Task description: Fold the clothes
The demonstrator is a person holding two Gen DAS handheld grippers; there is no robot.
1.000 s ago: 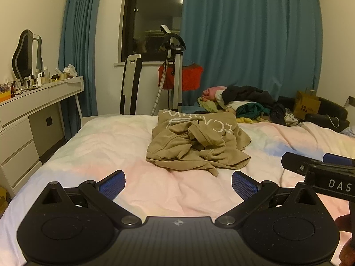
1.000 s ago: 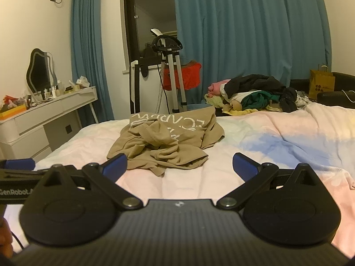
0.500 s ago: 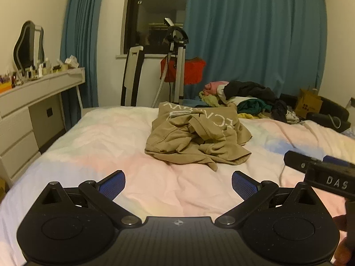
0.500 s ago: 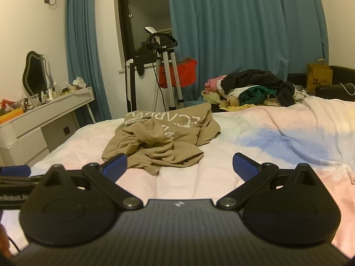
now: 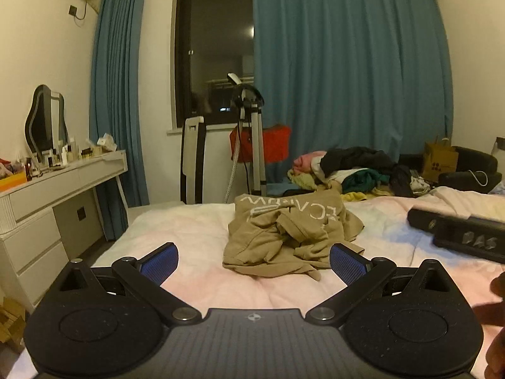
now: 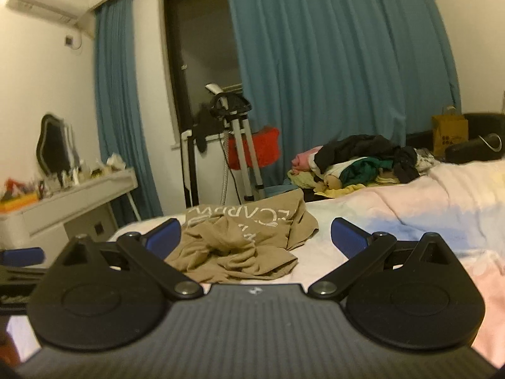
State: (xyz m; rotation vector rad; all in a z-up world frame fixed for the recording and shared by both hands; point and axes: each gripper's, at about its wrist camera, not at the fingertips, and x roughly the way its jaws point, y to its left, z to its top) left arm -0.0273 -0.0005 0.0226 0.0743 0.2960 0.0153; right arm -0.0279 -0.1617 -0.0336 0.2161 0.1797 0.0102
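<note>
A crumpled tan shirt with white lettering (image 5: 290, 233) lies in a heap on the pale bed (image 5: 195, 230). It also shows in the right wrist view (image 6: 240, 240). My left gripper (image 5: 252, 263) is open and empty, held short of the shirt. My right gripper (image 6: 255, 238) is open and empty, also short of the shirt. In the left wrist view the right gripper (image 5: 460, 233) shows at the right edge. In the right wrist view a blue pad of the left gripper (image 6: 22, 255) shows at the left edge.
A pile of mixed clothes (image 5: 356, 170) lies past the bed's far edge. A white dresser with bottles and a mirror (image 5: 56, 186) stands at the left. A garment steamer stand (image 5: 249, 139) and a red bag (image 5: 271, 143) stand by the window.
Both cameras have tilted upward, so the shirt and bed sit lower in view. Both grippers stay open and empty. The shirt has not moved.
</note>
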